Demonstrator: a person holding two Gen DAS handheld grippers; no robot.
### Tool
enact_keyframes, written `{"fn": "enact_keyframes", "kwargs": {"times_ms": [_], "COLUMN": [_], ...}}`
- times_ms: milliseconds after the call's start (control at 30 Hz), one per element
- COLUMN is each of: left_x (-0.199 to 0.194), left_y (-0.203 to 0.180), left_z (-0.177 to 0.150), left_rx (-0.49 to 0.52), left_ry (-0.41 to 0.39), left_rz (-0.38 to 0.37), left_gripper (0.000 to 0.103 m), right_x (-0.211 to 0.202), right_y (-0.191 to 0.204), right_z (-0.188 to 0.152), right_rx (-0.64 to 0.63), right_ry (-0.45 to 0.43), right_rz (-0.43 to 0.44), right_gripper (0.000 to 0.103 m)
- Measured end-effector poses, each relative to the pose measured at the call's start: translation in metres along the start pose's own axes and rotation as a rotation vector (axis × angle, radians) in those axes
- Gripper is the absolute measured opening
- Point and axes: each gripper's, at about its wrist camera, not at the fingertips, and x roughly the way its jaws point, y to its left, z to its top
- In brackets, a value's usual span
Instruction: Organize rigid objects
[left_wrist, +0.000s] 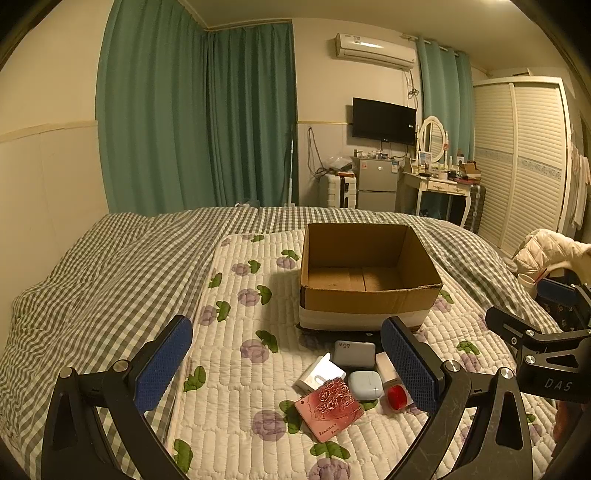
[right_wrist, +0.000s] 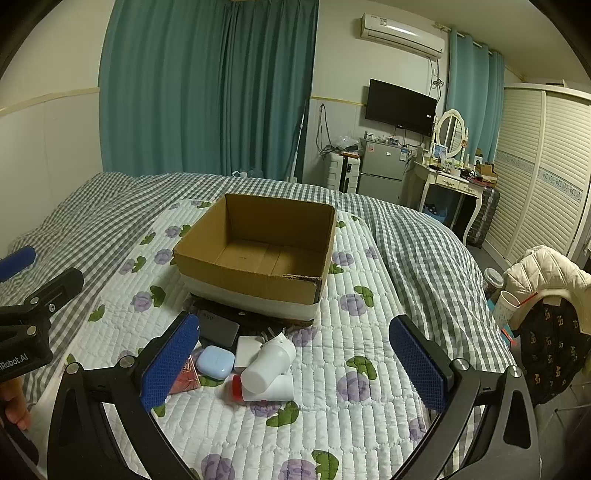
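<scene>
An open cardboard box (left_wrist: 369, 299) (right_wrist: 255, 288), empty, stands on a quilted floral mat (left_wrist: 236, 369) on the bed. In front of it lies a cluster: a red rose-patterned card (left_wrist: 328, 408) (right_wrist: 184, 374), a pale blue earbud case (left_wrist: 365, 384) (right_wrist: 215, 362), a grey power bank (left_wrist: 354, 353) (right_wrist: 218, 330), a white charger (left_wrist: 319, 374) (right_wrist: 246, 352), a white hair dryer (right_wrist: 269, 369) and a red-capped item (left_wrist: 397, 397) (right_wrist: 236, 391). My left gripper (left_wrist: 288, 369) is open above the cluster. My right gripper (right_wrist: 295, 363) is open above the hair dryer.
A grey checked duvet (left_wrist: 110, 266) covers the bed around the mat. A chair with a white jacket (right_wrist: 546, 273), a black bag and cups stands at the right. A dressing table, fridge, suitcase and wardrobe stand at the far wall.
</scene>
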Motion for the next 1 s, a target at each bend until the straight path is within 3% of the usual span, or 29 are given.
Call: {"fn": "enact_keyframes", "kwargs": {"times_ms": [1000], "left_x": [0.0023], "left_y": [0.0018], "left_z": [-0.005], "left_rx": [-0.001], "left_ry": [0.009], "left_rz": [-0.001], "left_gripper": [0.103], "right_x": [0.0011], "right_y": [0.0004], "right_z": [-0.0025], "right_rx": [-0.002], "right_ry": [0.006], "right_rz": [0.0], "right_gripper": [0.103]}}
